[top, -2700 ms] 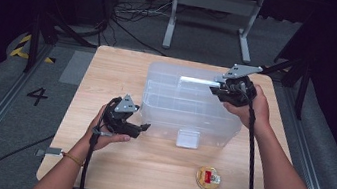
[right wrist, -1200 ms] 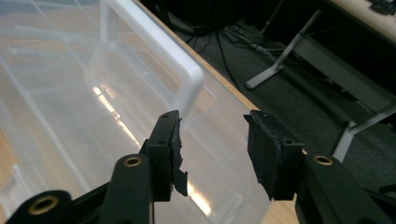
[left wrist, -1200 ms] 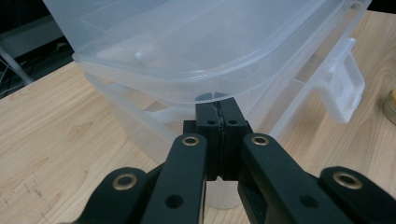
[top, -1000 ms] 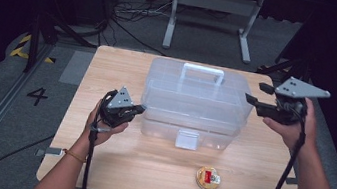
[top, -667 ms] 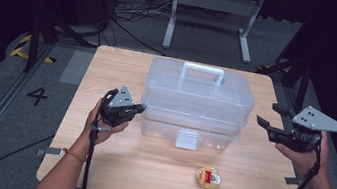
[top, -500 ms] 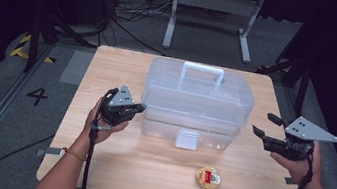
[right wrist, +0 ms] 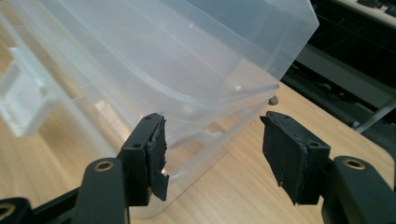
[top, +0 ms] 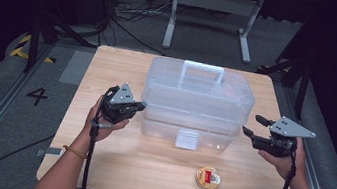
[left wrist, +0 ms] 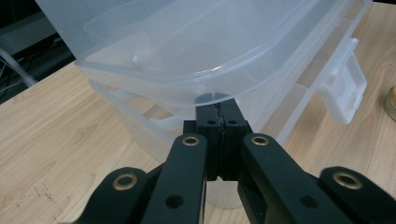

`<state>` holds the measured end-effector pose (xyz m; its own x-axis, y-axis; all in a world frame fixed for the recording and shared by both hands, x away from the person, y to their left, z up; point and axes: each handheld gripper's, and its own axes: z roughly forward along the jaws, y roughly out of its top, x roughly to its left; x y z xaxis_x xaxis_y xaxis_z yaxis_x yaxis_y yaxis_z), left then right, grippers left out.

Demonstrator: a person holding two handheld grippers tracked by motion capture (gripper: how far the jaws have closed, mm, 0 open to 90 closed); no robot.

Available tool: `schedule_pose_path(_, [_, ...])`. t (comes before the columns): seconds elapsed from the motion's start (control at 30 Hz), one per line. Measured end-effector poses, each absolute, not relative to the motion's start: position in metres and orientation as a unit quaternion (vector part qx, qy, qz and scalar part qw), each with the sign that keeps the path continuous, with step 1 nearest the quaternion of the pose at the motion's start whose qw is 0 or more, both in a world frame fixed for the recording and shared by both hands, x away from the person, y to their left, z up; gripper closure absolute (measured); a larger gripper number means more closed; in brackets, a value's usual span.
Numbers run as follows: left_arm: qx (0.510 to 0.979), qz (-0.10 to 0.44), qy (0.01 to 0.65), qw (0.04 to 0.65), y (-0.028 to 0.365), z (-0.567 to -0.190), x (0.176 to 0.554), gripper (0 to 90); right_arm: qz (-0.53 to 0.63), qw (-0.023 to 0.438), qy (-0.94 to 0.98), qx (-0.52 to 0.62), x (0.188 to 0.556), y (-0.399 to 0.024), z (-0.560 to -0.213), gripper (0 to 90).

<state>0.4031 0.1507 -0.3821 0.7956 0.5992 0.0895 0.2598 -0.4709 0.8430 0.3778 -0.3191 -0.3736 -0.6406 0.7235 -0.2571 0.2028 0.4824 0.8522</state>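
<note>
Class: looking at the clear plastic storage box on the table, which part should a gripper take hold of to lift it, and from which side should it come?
Probably the handle on top of the clear plastic box, approached from straight above. It is a raised bar over the middle of the lid, narrow enough for jaws to span. The rounded end walls look too wide and smooth: the right gripper is open beside one, and the left gripper is shut at the other.

Black claws [top: 141, 105], brass rivets, grey plate [top: 292, 128], orange wristband [top: 76, 152].

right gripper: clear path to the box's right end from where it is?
Probably yes. The right gripper sits beside the box with jaws apart, aimed at its right end; in the right gripper view nothing lies between the pads and the box wall.
</note>
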Motion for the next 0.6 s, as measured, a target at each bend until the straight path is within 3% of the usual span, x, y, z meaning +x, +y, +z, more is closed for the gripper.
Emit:
schedule_pose_path(0.17, [0.832, 0.198, 0.257, 0.45, 0.151, -0.381, 0.404, 89.5, 0.433, 0.318, 0.792, 0.29, 0.385, -0.318, -0.377, 42.7])
schedule_pose_path(0.33, [0.826, 0.214, 0.262, 0.451, 0.153, -0.38, 0.399, 77.8, 0.451, 0.345, 0.774, 0.28, 0.384, -0.317, -0.373, 49.7])
schedule_pose_path(0.37, [0.825, 0.214, 0.267, 0.45, 0.155, -0.38, 0.398, 71.0, 0.454, 0.352, 0.77, 0.278, 0.384, -0.317, -0.372, 50.1])
schedule_pose_path(0.5, [0.835, 0.214, 0.253, 0.439, 0.157, -0.382, 0.389, 60.6, 0.469, 0.368, 0.753, 0.279, 0.387, -0.316, -0.365, 54.0])
schedule_pose_path(0.6, [0.841, 0.21, 0.235, 0.439, 0.155, -0.382, 0.378, 58.8, 0.479, 0.362, 0.747, 0.285, 0.391, -0.317, -0.36, 54.0])
